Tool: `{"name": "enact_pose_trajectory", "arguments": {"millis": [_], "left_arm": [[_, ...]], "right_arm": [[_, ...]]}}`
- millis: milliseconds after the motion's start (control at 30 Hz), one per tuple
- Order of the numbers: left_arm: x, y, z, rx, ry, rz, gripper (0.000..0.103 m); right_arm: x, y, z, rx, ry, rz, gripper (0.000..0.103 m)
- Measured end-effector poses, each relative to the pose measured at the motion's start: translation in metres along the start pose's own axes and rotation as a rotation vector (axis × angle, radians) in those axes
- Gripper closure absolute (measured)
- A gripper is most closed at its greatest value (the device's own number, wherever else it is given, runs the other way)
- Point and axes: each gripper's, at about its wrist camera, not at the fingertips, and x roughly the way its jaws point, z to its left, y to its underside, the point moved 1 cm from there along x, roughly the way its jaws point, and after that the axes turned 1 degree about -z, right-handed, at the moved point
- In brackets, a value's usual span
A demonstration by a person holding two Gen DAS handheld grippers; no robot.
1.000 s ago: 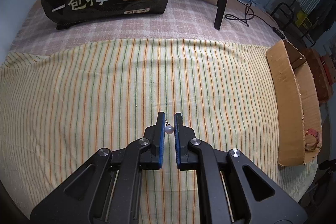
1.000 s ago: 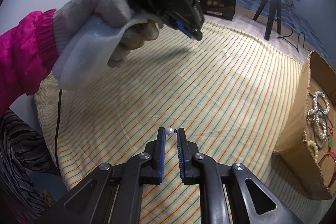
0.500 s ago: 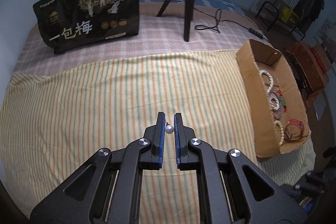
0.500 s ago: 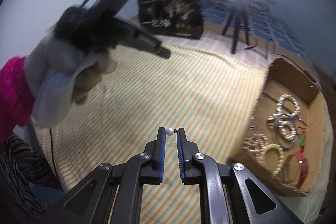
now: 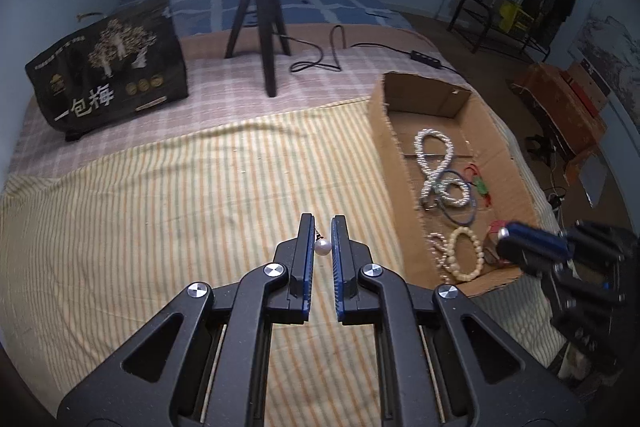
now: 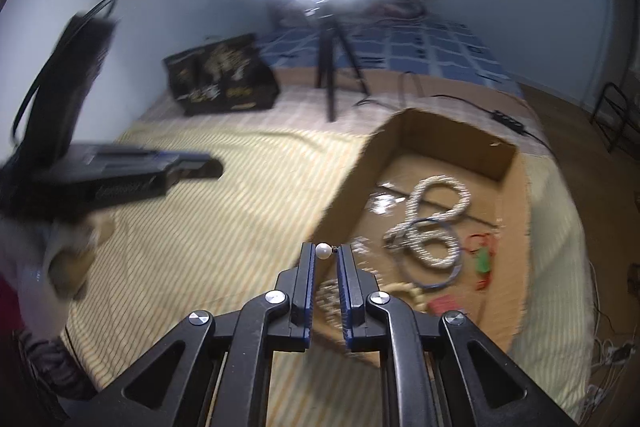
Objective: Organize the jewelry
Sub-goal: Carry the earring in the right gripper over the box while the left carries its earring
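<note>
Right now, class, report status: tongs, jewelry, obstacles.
Left tongs shut on pearl earring. Right tongs shut on second pearl. Box near, path clear.

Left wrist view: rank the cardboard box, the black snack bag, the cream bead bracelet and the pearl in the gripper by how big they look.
1. cardboard box
2. black snack bag
3. cream bead bracelet
4. pearl

The pearl sits nearest the camera, and still looks smallest.
</note>
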Motion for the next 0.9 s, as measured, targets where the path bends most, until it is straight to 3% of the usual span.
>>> {"name": "enact_pose_trajectory", "arguments": {"millis": [500, 900], "left_arm": [[0.003, 0.01, -0.076, 0.122, 0.036, -0.004, 0.097], [0.001, 0.011, -0.106, 0.173, 0.057, -0.027, 0.097]], "right_arm": [[0.0, -0.01, -0.066, 0.11, 0.082, -0.015, 0.094], [0.011, -0.024, -0.084, 0.141, 0.107, -0.013, 0.094]]}}
